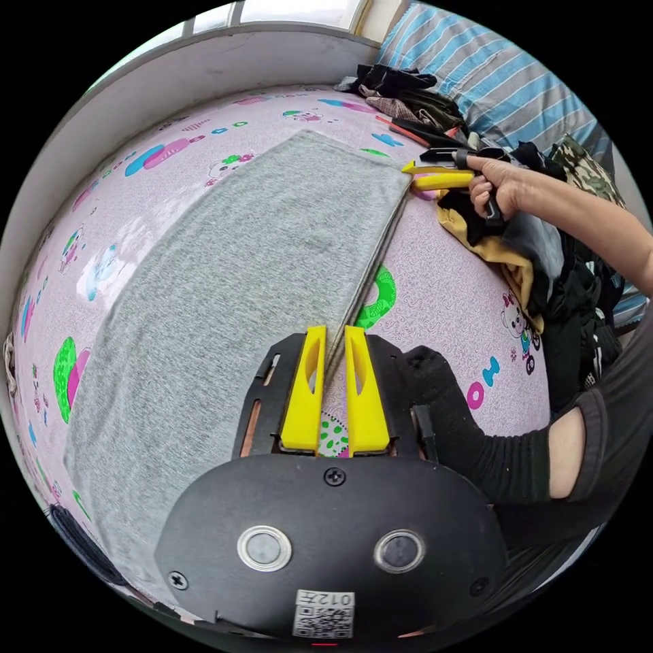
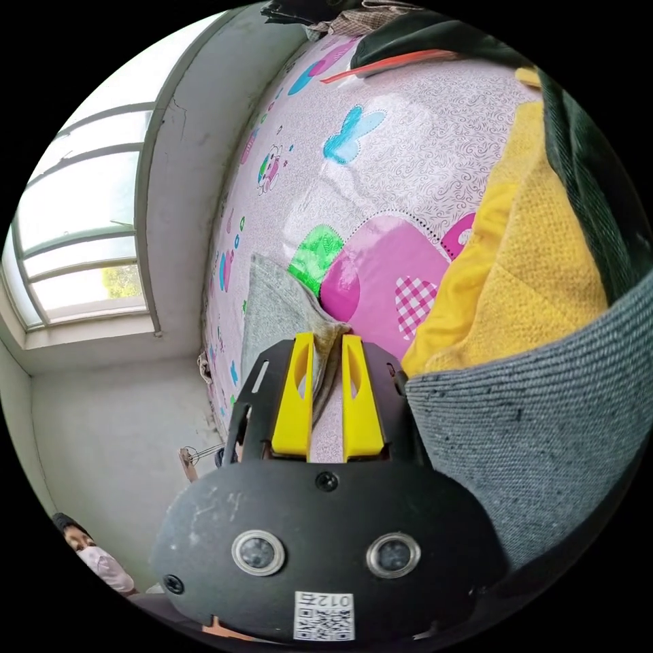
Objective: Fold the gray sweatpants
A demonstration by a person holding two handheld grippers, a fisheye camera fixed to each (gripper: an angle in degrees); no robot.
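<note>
The gray sweatpants (image 1: 245,286) lie flat on the pink patterned sheet (image 1: 449,299) as one long strip folded lengthwise. My left gripper (image 1: 333,333) is shut on the strip's near right edge, the layered fabric passing between its yellow jaws. At the far right corner a hand (image 1: 500,187) holds my right gripper (image 1: 415,173) against the cloth. In the right gripper view the right gripper (image 2: 328,340) is shut on a bunched corner of the sweatpants (image 2: 272,306), which lifts slightly off the sheet (image 2: 408,136).
A heap of dark and yellow clothes (image 1: 544,265) lies along the right side, with a yellow garment (image 2: 537,272) close beside the right gripper. A striped pillow (image 1: 490,68) is at the far end. A foot in a black sock (image 1: 469,422) rests near the left gripper. Wall and window (image 2: 81,231) border the bed.
</note>
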